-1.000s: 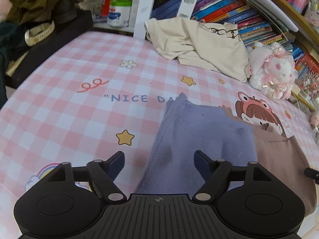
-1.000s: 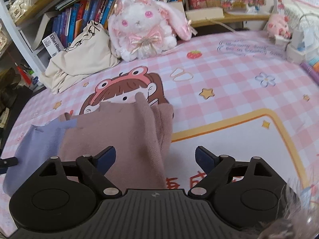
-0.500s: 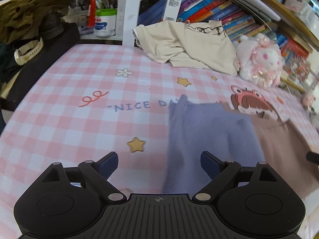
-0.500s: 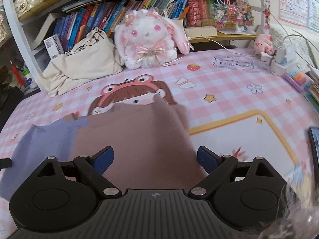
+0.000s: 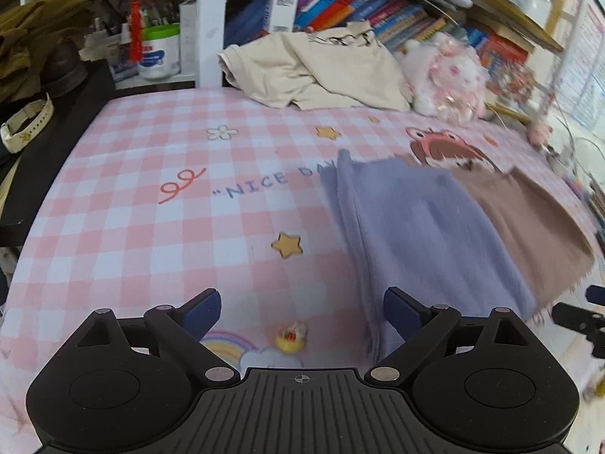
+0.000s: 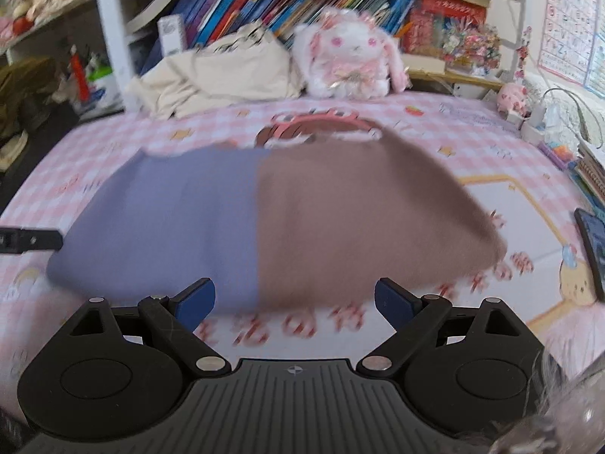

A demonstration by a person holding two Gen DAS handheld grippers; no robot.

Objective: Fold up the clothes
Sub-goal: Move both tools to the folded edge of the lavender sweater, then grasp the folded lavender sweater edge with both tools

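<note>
We see a two-tone cloth (image 6: 264,223), lilac on one side and brown on the other, spread flat across the pink checked bench (image 5: 151,196) at centre frame in the right wrist view. The left hand-held gripper (image 5: 302,308) hovers at lower centre with jaws spread wide, nothing between them. The right hand-held gripper (image 6: 295,297) likewise stands wide apart, empty, just short of the cloth's near edge. A beige garment (image 5: 321,72) and plush rabbit (image 6: 351,56) sit by the bookshelf (image 6: 264,3) at the top.

Bare pink checked cloth (image 5: 159,227) gives passage; beige garment (image 5: 325,72) and plush rabbit (image 6: 351,56) block the back
</note>
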